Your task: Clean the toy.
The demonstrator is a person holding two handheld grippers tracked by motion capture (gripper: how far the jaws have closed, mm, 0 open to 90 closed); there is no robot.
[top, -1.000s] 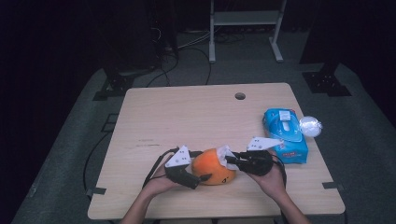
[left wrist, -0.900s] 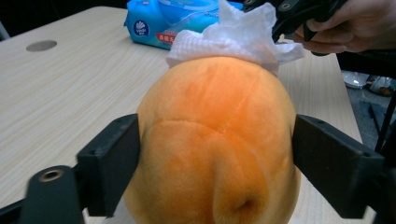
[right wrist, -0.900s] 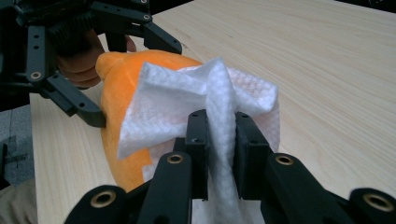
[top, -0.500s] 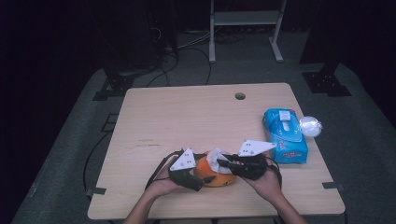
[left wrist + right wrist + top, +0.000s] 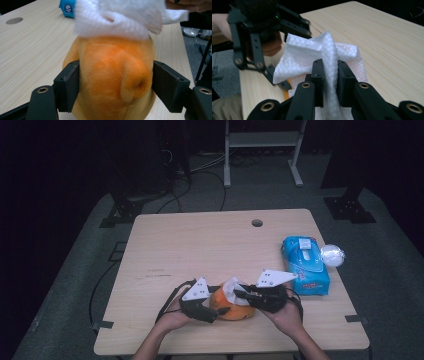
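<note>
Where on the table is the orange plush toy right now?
In the high view the orange plush toy sits near the table's front edge, between the left gripper and the right gripper, left of the blue wipes pack.

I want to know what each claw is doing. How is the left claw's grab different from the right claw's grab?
The left claw squeezes the fat orange plush toy, jaws wide apart; the right claw pinches a thin white wipe, jaws nearly together. The left claw's jaws have just been closing on the toy. Both are black and meet over the toy.
</note>
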